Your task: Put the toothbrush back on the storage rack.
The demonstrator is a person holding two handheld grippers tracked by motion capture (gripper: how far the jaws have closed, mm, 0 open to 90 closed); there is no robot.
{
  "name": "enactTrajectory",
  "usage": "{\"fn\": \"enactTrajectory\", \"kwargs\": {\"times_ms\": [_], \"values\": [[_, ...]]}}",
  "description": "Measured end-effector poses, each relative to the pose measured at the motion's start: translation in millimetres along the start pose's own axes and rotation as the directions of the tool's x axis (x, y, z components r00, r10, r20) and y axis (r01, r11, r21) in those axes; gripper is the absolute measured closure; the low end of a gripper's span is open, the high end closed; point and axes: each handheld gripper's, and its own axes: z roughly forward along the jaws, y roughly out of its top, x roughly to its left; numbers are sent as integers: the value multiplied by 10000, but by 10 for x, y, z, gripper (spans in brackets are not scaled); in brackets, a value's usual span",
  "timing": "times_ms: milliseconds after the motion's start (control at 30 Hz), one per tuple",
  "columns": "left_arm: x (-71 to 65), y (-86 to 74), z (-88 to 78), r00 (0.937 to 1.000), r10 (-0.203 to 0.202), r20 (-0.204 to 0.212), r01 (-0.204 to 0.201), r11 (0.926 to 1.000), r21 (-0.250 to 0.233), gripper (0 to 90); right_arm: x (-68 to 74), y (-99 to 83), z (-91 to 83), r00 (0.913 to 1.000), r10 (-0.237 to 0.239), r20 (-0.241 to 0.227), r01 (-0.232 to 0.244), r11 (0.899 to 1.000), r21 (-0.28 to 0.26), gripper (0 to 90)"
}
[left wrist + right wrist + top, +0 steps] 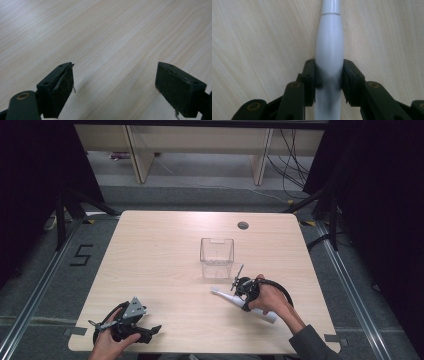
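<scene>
White plastic handle (pixel 329 50), slender and tapered like an electric toothbrush, lying flat on the pale wood desk (pixel 165 250) just in front of a clear empty container (pixel 217 256). Right claw (pixel 329 81) pinches the handle at mid-length, one jaw pressed to each side. Left claw (pixel 115 87), jaws spread wide over bare wood, rests near the desk's front left corner, well apart from the handle

Two handheld grippers, each black. The left gripper (pixel 150 332) carries a grey three-cornered plate (pixel 134 309) on top; its blocky black pads (pixel 62 86) show small screw holes and frayed edges. The right gripper (pixel 329 81) has brass-coloured pivot pins (pixel 295 85), a looping black cable (pixel 282 290) behind it, and a dark grey sleeve (pixel 312 345) on the arm holding it.
</scene>
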Motion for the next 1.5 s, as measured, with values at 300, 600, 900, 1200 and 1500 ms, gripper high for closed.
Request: {"fn": "enactTrajectory", "kwargs": {"times_ms": [300, 600, 900, 1200, 1500], "values": [[0, 1, 6, 10000, -44, -73, 44, 9999, -98, 149, -12, -115, -114, 9999, 105, -69, -111, 9955, -937, 671], [0, -5, 6, 10000, -54, -77, 53, 9999, -118, 149, -79, -249, -249, 9997, 226, 1, -220, 9714, -2365, 671], [-1, -7, 7, 9999, -138, -103, 137, 9998, -128, 149, -223, -471, -462, 9962, 787, -372, -870, 8820, -4631, 671], [-3, -2, -1, 9998, -146, -108, 144, 9997, -207, 149, -274, -548, -568, 9919, 1224, -333, -1186, 8023, -5850, 671], [8, 12, -25, 9998, 107, -142, -109, 9998, -185, 149, -347, -603, -628, 9821, 1877, -143, -1485, 7265, -6709, 671]]}}
